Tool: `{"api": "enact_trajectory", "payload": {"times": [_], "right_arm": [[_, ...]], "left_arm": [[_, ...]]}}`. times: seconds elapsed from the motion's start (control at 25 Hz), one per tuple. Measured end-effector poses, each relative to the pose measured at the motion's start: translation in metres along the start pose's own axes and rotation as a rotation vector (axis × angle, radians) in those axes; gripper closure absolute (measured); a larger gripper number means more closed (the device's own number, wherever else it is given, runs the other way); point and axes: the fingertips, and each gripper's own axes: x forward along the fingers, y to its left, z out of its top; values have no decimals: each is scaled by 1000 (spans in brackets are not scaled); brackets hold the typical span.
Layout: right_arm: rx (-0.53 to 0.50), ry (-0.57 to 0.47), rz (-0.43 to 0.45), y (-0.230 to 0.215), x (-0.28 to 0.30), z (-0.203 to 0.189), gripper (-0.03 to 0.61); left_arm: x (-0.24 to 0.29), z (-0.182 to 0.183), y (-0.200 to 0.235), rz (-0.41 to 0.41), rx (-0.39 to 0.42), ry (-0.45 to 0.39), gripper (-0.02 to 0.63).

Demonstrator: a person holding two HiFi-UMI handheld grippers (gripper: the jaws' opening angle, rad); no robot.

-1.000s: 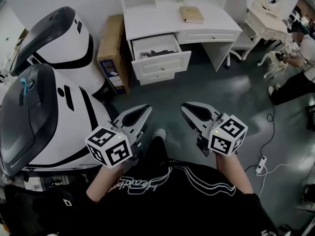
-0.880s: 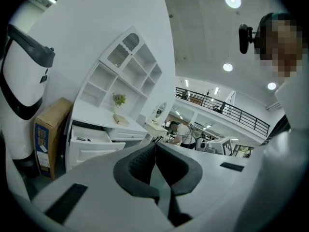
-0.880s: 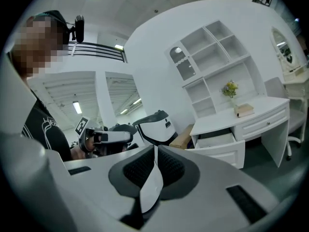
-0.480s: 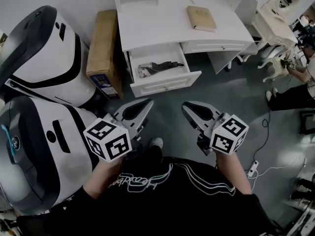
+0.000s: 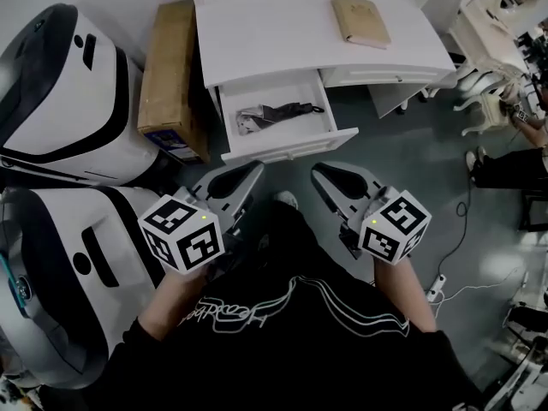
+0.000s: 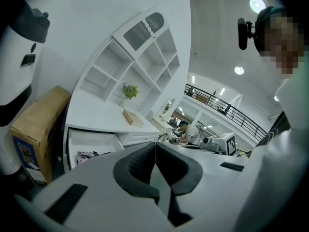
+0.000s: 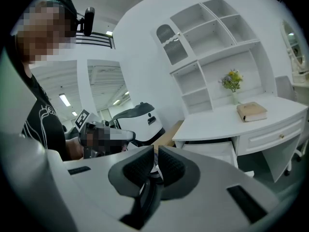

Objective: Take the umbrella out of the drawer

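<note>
A black folded umbrella (image 5: 282,111) lies in the open drawer (image 5: 287,142) of a white desk (image 5: 257,37). My two grippers hang side by side just in front of the drawer, both pointing at it. The left gripper (image 5: 255,169) has its jaws pressed together with nothing between them, and its own view (image 6: 154,152) shows the same. The right gripper (image 5: 318,171) is shut and empty too, its pads nearly touching in the right gripper view (image 7: 155,159). The drawer (image 6: 89,146) shows low at the left in the left gripper view, with a bit of its contents.
A tan book (image 5: 360,20) lies on the desk top. A cardboard box (image 5: 167,75) leans against the desk's left side. Two large white-and-black machines (image 5: 60,84) (image 5: 60,255) stand at the left. A person (image 5: 522,135) and cables are on the floor at the right.
The desk and open drawer have come much closer and lower in the head view. Both grippers have been carried forward towards the drawer, still shut.
</note>
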Motion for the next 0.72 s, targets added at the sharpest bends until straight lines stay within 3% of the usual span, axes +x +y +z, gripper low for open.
{"api": "enact_trajectory", "payload": {"times": [0.2, 0.56, 0.72], "right_arm": [[-32, 38, 33, -39, 30, 16, 525], [-166, 251, 173, -126, 110, 25, 522], [-237, 371, 246, -152, 146, 7, 452]], "left_arm": [[24, 23, 29, 48, -8, -11, 593], [83, 64, 97, 167, -71, -27, 593], [97, 73, 127, 231, -112, -31, 592]]}}
